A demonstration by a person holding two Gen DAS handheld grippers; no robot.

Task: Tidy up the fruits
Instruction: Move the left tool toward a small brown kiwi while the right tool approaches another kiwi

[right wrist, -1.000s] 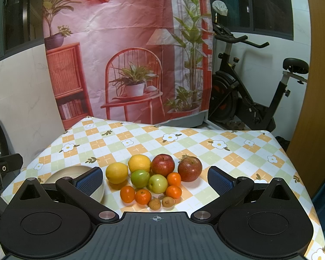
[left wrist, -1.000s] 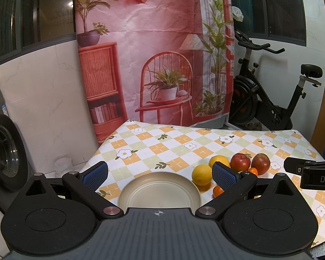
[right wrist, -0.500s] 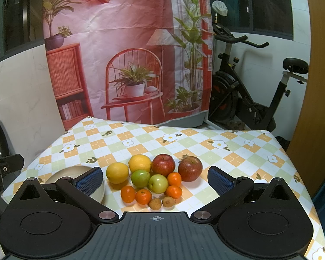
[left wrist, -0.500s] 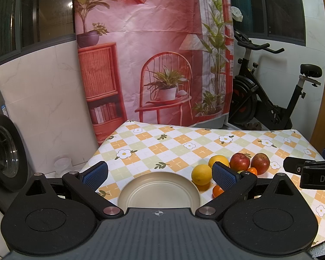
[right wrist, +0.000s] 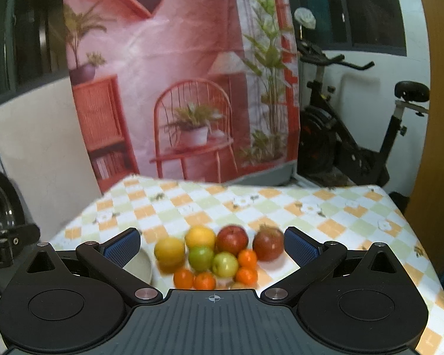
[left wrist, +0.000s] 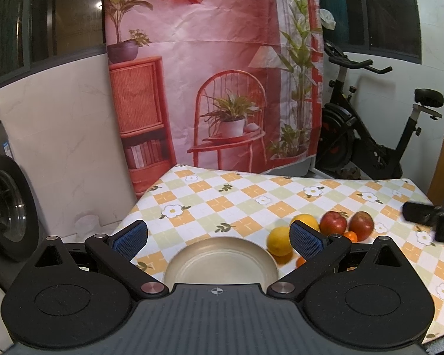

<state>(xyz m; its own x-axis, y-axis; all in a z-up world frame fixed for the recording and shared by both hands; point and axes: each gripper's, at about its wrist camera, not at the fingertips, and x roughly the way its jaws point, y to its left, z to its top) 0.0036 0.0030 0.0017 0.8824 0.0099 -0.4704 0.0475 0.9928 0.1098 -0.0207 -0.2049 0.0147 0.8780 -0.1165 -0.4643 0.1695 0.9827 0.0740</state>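
- Beige plate (left wrist: 222, 261) low between the spread, empty fingers of the left gripper (left wrist: 219, 236), on the checked tablecloth (left wrist: 251, 201).
- Clustered fruits (right wrist: 216, 254) at 3 o'clock of the plate, touching one another.
- Right gripper (right wrist: 211, 244) gaping wide, grasping nothing, fruits framed between its fingers; view blurred.

Home utility room | front-loading washing machine with round glass door (left wrist: 3, 207) at left | black exercise bike (left wrist: 370, 124) by white wall | pink printed backdrop cloth of chair and plants (left wrist: 210, 68) hanging | surface under orange-green checked floral tablecloth (left wrist: 239, 201)
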